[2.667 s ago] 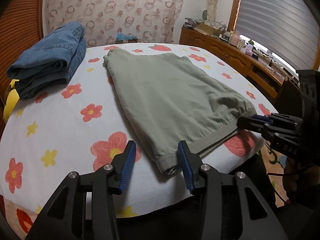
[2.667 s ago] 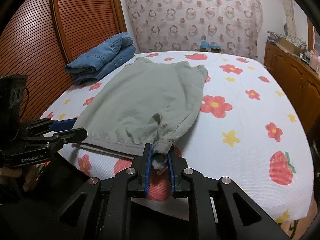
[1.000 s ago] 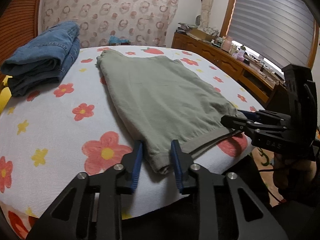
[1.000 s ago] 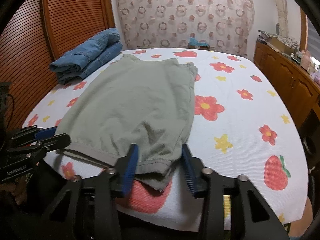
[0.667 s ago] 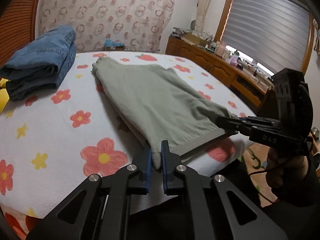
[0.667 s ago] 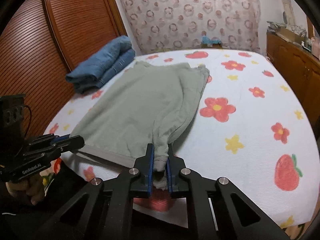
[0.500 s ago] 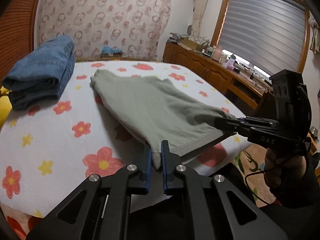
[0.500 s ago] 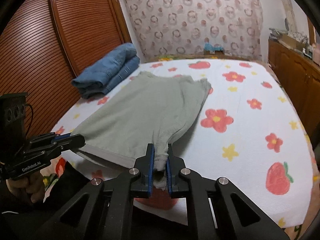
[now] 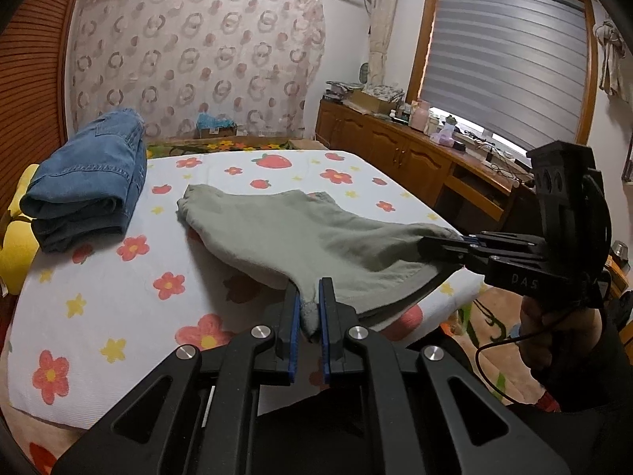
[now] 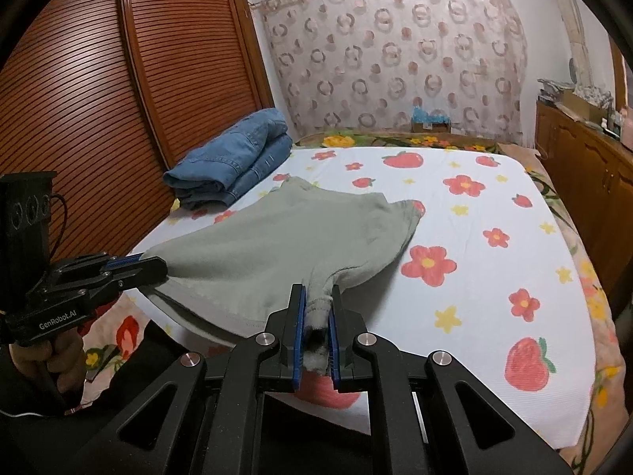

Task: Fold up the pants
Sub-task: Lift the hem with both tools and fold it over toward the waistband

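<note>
**Waistband corners lifted off the bed**

Since the earlier frames, when both tongs stood spread at the near edge of the garment lying flat, the pair had pressed together on the cloth and the near end had come up off the bedding. The left tongs pinched one corner of the sage-green cotton pants between blue pads, a bunched nub of hem showing in the narrow gap. The right tongs pinched the other corner of the same near edge (the grey-green cloth was wadded between its pads too). In the left wrist view the right tongs reached in from the right side, gripped by a person's hand, with the waistband sagging in a shallow curve between the two grips. In the right wrist view the left tongs came in from the left and likewise held the fabric's edge.

The far end of the pants lay on the white bedsheet printed with red flowers, yellow stars and strawberries, near the middle of the bed, while the near half hung raised and stretched. A folded stack of blue denim jeans sat on the sheet well apart from the pants, toward the brown slatted wooden doors. A wooden sideboard cluttered with bottles ran under the window with the grey blind.
</note>
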Action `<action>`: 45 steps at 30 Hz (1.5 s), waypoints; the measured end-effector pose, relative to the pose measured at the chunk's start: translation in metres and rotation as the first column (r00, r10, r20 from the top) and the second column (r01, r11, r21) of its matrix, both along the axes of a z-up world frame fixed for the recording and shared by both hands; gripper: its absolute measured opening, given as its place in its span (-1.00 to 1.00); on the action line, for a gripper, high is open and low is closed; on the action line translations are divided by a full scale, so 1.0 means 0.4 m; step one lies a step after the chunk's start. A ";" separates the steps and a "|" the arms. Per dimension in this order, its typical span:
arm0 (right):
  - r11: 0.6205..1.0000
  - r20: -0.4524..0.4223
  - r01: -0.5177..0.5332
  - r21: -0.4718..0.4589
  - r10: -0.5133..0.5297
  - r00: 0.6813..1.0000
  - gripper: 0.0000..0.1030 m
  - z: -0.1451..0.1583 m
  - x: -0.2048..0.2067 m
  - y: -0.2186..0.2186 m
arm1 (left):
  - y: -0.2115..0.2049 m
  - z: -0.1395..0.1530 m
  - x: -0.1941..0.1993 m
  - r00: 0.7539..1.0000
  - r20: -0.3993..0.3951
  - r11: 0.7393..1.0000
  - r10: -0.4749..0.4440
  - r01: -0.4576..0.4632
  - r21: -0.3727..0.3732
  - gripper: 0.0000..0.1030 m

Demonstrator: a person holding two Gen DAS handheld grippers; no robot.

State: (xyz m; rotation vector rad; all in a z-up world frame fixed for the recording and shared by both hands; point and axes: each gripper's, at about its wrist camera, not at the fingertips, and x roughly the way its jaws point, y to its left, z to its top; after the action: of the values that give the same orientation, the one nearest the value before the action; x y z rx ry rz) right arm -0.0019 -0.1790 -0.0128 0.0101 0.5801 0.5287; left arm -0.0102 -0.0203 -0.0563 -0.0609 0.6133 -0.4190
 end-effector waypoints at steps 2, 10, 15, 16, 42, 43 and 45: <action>1.000 0.004 -0.002 0.003 0.002 1.000 -0.81 0.002 -0.002 -0.002 | 0.001 0.003 -0.001 1.000 0.004 1.000 -0.001 0.001 -0.002 -0.82; 1.000 0.033 -0.014 0.015 0.014 0.999 -0.81 0.024 -0.026 -0.019 | -0.002 0.039 -0.030 0.999 0.038 1.000 -0.015 0.015 -0.017 -0.82; 0.999 0.058 -0.027 0.018 0.026 0.998 -0.81 0.040 -0.044 -0.024 | -0.005 0.069 -0.049 0.998 0.061 0.999 -0.027 0.029 -0.029 -0.82; 0.999 0.063 -0.029 0.018 0.028 0.998 -0.81 0.043 -0.048 -0.026 | -0.006 0.075 -0.052 0.997 0.067 0.999 -0.029 0.031 -0.030 -0.82; 0.999 0.109 0.015 -0.034 -0.011 0.994 -0.84 0.065 0.123 0.034 | 0.019 0.055 0.136 0.998 0.055 0.999 0.028 -0.027 -0.019 -0.82; 0.999 0.111 0.018 -0.033 -0.014 0.994 -0.84 0.069 0.134 0.036 | 0.019 0.060 0.142 0.998 0.060 0.999 0.029 -0.029 -0.015 -0.82; 0.999 0.117 0.024 -0.032 -0.020 0.993 -0.84 0.074 0.151 0.042 | 0.022 0.063 0.154 0.997 0.068 0.999 0.035 -0.035 -0.006 -0.82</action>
State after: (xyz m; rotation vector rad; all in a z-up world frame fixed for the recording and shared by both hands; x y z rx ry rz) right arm 0.0587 -0.1622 0.0168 -0.0459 0.4736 0.4942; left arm 0.0515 -0.0114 -0.0311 -0.0616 0.5437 -0.3873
